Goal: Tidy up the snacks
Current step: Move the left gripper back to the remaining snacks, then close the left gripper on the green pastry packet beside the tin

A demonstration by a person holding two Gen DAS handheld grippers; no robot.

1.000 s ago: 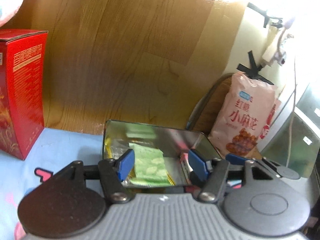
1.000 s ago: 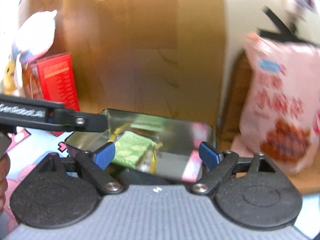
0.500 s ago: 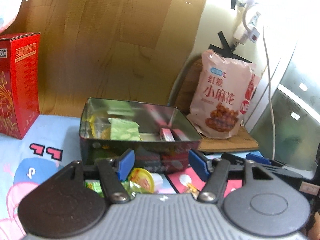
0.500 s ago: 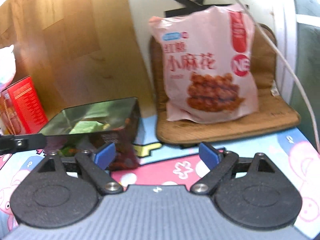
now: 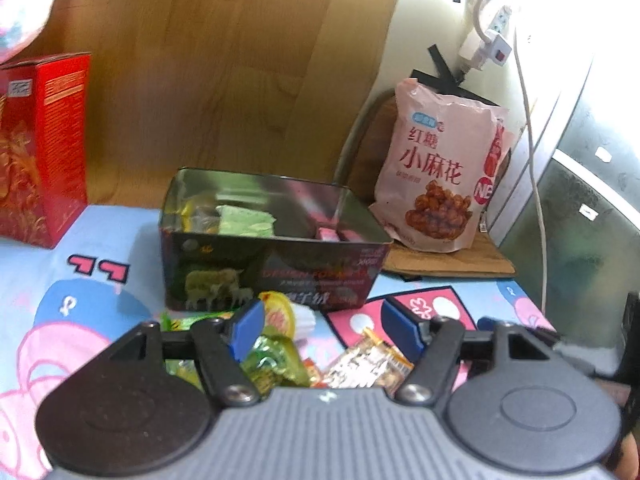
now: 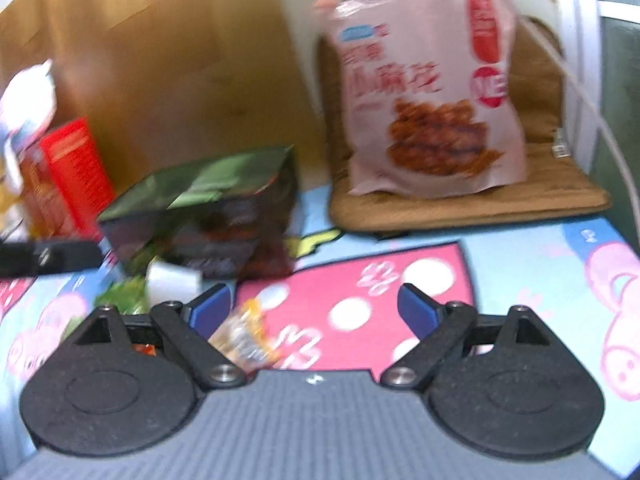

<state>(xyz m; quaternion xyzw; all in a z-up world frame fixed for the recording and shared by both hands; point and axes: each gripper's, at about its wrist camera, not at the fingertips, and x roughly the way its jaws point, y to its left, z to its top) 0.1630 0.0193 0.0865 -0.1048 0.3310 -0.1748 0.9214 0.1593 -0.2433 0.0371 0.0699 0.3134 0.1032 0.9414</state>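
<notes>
A dark metal tin (image 5: pixel 280 272) stands open on the cartoon-print cloth, with a green packet (image 5: pixel 246 220) and pink wrapped sweets (image 5: pixel 332 235) inside; it also shows in the right wrist view (image 6: pixel 208 216). Loose snacks lie in front of it: a jelly cup (image 5: pixel 280 314), a green candy pack (image 5: pixel 276 360) and an orange-white packet (image 5: pixel 368 364). My left gripper (image 5: pixel 324 330) is open and empty above these. My right gripper (image 6: pixel 314 312) is open and empty over the pink patch, with the orange packet (image 6: pixel 242 336) by its left finger.
A large pink snack bag (image 5: pixel 440 176) leans on the wall on a brown mat (image 6: pixel 460 204) at the right. A red box (image 5: pixel 40 148) stands at the left. A white cable (image 5: pixel 532 152) hangs at the right. A wooden panel is behind.
Both grippers have pulled back from the tin and lowered. The loose snacks in front of the tin have come into view. The right gripper has swung right toward the pink bag.
</notes>
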